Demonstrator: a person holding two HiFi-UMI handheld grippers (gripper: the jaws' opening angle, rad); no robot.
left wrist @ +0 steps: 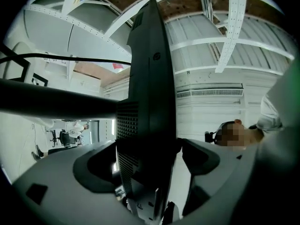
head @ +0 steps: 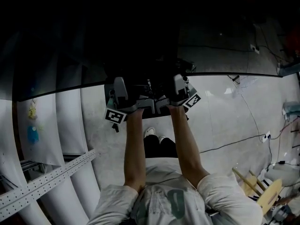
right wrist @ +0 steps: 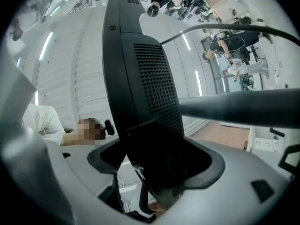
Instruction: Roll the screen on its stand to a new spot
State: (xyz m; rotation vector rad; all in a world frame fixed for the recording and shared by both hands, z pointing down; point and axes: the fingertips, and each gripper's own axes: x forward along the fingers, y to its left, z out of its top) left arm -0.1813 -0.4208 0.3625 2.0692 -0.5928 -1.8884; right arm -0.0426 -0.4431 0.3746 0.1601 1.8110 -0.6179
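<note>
Pale concrete floor (head: 225, 121), dim from above. A perforated rail (head: 47, 179) lay on my left and a loose cable (head: 234, 142) trailed across the floor on my right.

The screen (left wrist: 147, 102) stood directly ahead, its dark bulk filling the upper head view. The left gripper (head: 123, 95) and right gripper (head: 182, 89) sat side by side at its lower edge, both tilted upward. Each had its jaws wide, straddling the screen's vented back. Slivers of light showed beside the pads, so I judged neither was clamped. A dark pole (right wrist: 243, 108) crossed behind the screen, probably part of the stand.

Risks noted:
- Pushing with loose jaws could let the edge slip out.
- Force this low on a tall panel might rock it on the stand.
- The wheels could snag that cable if I rolled rightward.
</note>
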